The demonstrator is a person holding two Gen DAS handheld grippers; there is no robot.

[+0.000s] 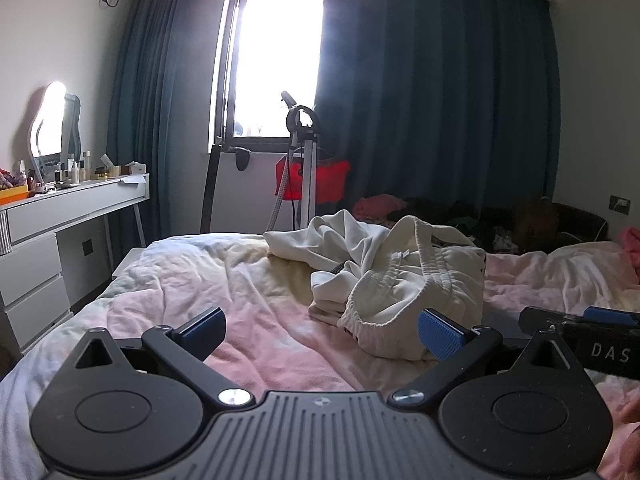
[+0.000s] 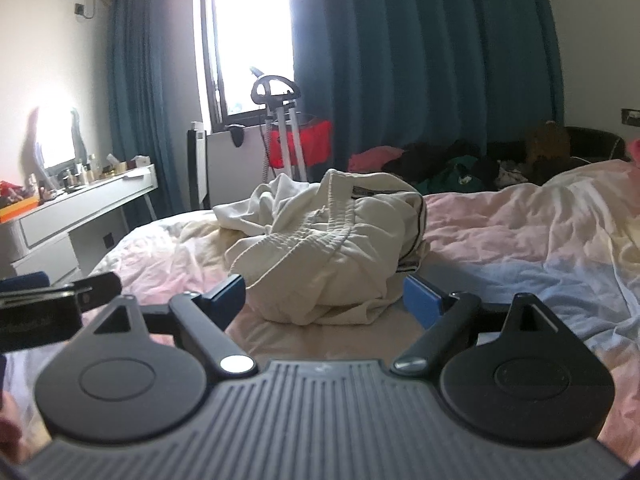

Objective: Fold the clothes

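Crumpled white garment (image 2: 328, 248) at 12 o'clock on pink bedding (image 2: 520, 232), left gripper (image 1: 320, 334) and right gripper (image 2: 324, 300) both spread wide, holding nothing

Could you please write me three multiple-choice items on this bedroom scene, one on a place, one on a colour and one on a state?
1. Where does the crumpled cream-white garment with the elastic waistband lie?
A. On the white desk
B. On the pink-sheeted bed
C. On the floor

2. What colour are the long curtains beside the window?
A. Dark teal-blue
B. Yellow
C. White

3. In what state are the left tongs and right tongs?
A. Both shut on the garment
B. Left shut, right open
C. Both open, holding nothing

Answers:
1 B: the garment rests in a heap on the rumpled pink bed.
2 A: the fabric beside the bright window is dark teal-blue.
3 C: each pair's blue pads stand wide apart with only bedding and the garment visible beyond the gap.
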